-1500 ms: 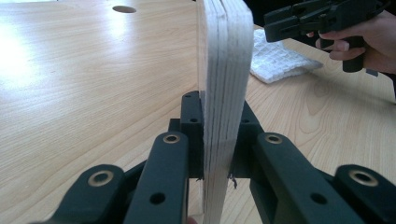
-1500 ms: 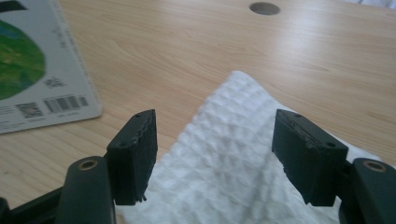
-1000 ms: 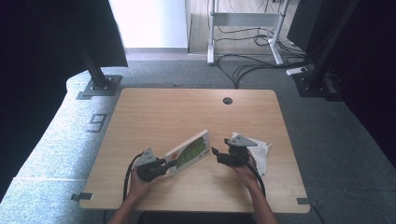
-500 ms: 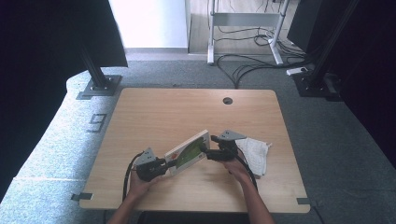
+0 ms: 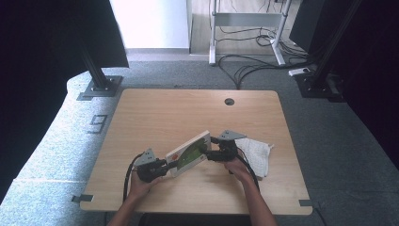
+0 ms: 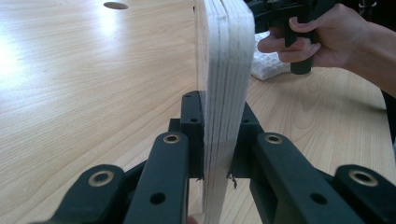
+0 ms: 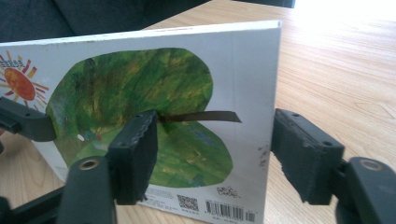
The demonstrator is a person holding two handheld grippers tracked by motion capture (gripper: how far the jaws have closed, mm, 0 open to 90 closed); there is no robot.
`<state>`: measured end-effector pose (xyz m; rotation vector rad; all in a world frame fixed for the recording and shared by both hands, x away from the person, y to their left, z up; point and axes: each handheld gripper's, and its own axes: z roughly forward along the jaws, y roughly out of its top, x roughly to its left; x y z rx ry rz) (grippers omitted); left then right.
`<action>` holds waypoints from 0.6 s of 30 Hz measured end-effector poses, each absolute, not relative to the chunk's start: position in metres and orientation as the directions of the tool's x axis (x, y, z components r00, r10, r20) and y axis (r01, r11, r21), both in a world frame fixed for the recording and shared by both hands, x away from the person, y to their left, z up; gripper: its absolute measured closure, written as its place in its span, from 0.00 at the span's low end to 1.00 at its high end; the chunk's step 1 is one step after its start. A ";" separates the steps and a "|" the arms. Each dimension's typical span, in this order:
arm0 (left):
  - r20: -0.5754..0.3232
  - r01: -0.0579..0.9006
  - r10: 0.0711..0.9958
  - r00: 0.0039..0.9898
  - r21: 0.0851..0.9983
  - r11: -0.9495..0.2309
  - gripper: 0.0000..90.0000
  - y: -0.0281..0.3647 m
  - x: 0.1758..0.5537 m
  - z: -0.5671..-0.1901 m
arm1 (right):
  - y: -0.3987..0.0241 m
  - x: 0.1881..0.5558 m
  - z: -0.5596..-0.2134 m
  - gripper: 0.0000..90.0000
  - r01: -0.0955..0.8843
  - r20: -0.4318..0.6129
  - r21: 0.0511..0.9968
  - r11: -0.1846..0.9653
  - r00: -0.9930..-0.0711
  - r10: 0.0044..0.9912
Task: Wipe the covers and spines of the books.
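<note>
A thick board book (image 5: 188, 153) with a green leaf and a sun on its cover stands on edge over the table (image 5: 179, 113). My left gripper (image 5: 164, 165) is shut on its near end; in the left gripper view both jaws press the white page block (image 6: 224, 70). My right gripper (image 5: 207, 154) is at the book's far end, open. Its jaws have just been closing. In the right gripper view the cover (image 7: 154, 116) faces the camera, one jaw stands in front of it and the other past its edge. Neither pad presses on the book.
A white waffle cloth (image 5: 256, 153) lies crumpled on the table to the right of the right hand, also seen in the left gripper view (image 6: 268, 67). A round cable hole (image 5: 229, 101) sits near the table's far edge. Grey carpet surrounds the table.
My right gripper has moved left from over the cloth to the book's far end. The left gripper and the book have kept still.
</note>
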<state>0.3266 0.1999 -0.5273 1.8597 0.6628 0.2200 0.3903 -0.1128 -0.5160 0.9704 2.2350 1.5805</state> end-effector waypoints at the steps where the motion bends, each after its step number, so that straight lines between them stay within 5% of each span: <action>1: -0.159 0.336 0.537 0.828 0.908 -0.249 0.88 0.200 0.327 -0.527 | -0.115 0.389 -0.516 0.39 0.380 0.178 0.904 0.196 -0.752 0.635; 6: -0.154 0.333 0.532 0.833 0.907 -0.258 0.88 0.199 0.327 -0.527 | -0.120 0.391 -0.520 0.41 0.375 0.192 0.910 0.179 -0.760 0.620; 10: -0.155 0.333 0.527 0.835 0.906 -0.261 0.88 0.200 0.327 -0.526 | -0.117 0.395 -0.520 0.31 0.361 0.189 0.915 0.179 -0.778 0.599; 18: -0.169 0.337 0.512 0.842 0.906 -0.256 0.88 0.202 0.331 -0.527 | -0.110 0.399 -0.519 0.27 0.330 0.171 0.923 0.199 -0.813 0.557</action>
